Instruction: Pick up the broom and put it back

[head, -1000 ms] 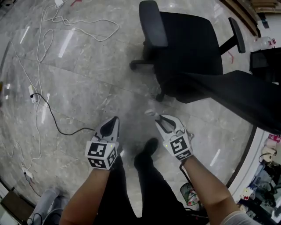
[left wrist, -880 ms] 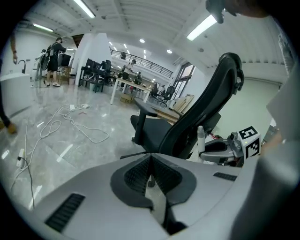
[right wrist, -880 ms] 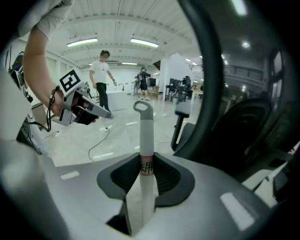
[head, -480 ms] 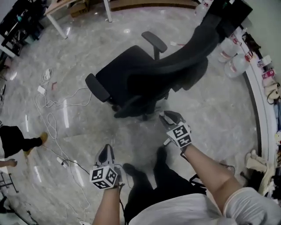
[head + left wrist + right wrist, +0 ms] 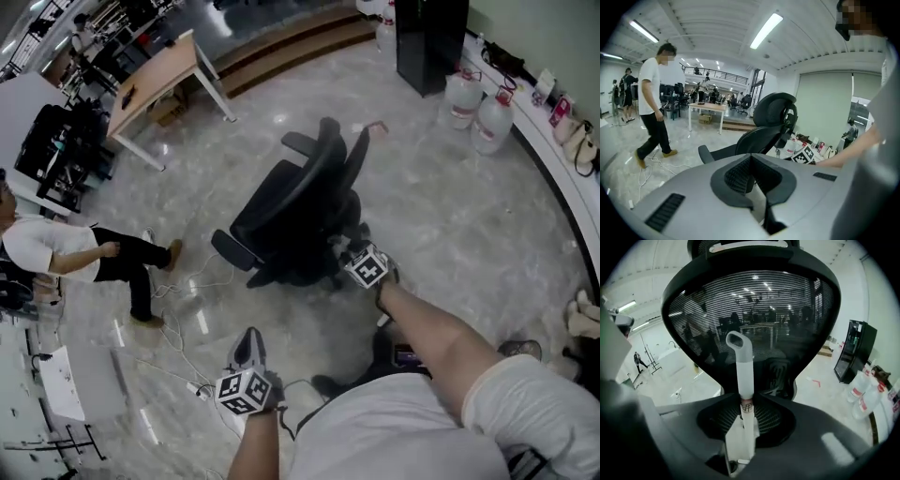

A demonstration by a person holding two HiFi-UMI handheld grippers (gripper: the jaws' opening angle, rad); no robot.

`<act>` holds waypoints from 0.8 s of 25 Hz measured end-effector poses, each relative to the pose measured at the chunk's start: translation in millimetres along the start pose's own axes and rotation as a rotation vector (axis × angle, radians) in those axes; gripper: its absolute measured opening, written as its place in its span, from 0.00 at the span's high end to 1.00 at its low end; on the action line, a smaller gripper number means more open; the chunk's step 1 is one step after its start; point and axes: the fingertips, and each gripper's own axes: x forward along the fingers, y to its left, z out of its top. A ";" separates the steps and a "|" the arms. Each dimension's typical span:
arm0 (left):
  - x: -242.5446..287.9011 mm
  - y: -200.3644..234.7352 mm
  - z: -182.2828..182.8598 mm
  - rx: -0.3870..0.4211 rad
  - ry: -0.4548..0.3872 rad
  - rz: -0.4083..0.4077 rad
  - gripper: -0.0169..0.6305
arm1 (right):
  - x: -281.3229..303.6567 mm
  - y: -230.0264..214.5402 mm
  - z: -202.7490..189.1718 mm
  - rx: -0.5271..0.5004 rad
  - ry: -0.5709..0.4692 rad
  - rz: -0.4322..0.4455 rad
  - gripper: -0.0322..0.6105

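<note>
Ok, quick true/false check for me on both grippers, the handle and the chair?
1. The right gripper is closed on a white handle. True.
2. The left gripper grips the handle too. False: its jaws are together with nothing between them.
3. The handle ends in a loop. True.
4. The chair is white. False: it is black, with a mesh back.
5. A person in a white top is at the left of the head view. True.
</note>
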 end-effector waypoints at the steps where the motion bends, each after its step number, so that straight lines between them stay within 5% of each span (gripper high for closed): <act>1: -4.4 -0.6 4.1 0.003 -0.006 0.005 0.97 | -1.6 -1.5 1.2 0.004 -0.002 -0.002 0.80; 10: -20.3 -3.3 16.4 0.039 -0.056 -0.003 0.97 | -40.8 18.0 31.4 -0.022 -0.100 0.036 0.80; 20: -76.8 -13.0 64.7 0.132 -0.204 -0.142 0.97 | -180.5 140.9 117.1 -0.133 -0.399 0.095 0.84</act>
